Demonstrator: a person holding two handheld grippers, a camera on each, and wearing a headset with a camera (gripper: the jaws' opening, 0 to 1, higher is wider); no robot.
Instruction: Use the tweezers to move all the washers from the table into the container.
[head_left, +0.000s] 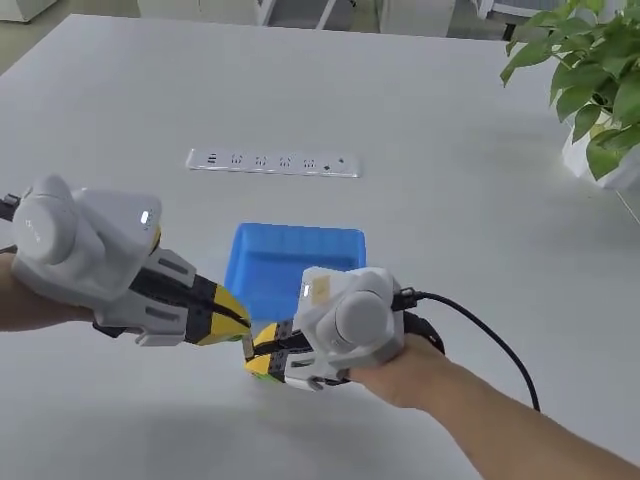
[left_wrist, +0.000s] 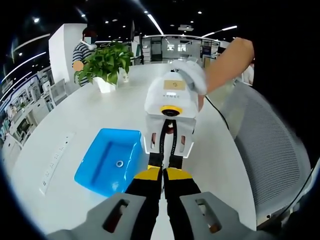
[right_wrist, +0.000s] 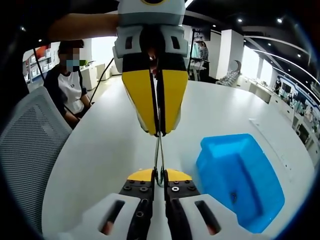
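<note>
Thin metal tweezers (right_wrist: 158, 150) span the short gap between both grippers' yellow tips. My left gripper (head_left: 243, 320) comes in from the left, and its jaws are closed on one end of the tweezers. My right gripper (head_left: 256, 358) faces it tip to tip and is shut on the other end. In the right gripper view my own tips (right_wrist: 159, 176) meet the left gripper (right_wrist: 157, 131) coming down from above. The blue container (head_left: 290, 258) sits just behind the tips. One small washer (left_wrist: 119, 163) lies on the container's floor (left_wrist: 107, 160), and it shows again as the washer (right_wrist: 232, 196).
A white power strip (head_left: 272, 162) lies beyond the container. A potted plant (head_left: 590, 70) stands at the far right table edge. A cable (head_left: 490, 340) trails from the right gripper. A mesh chair (right_wrist: 30, 150) and a seated person (right_wrist: 70, 85) are beside the table.
</note>
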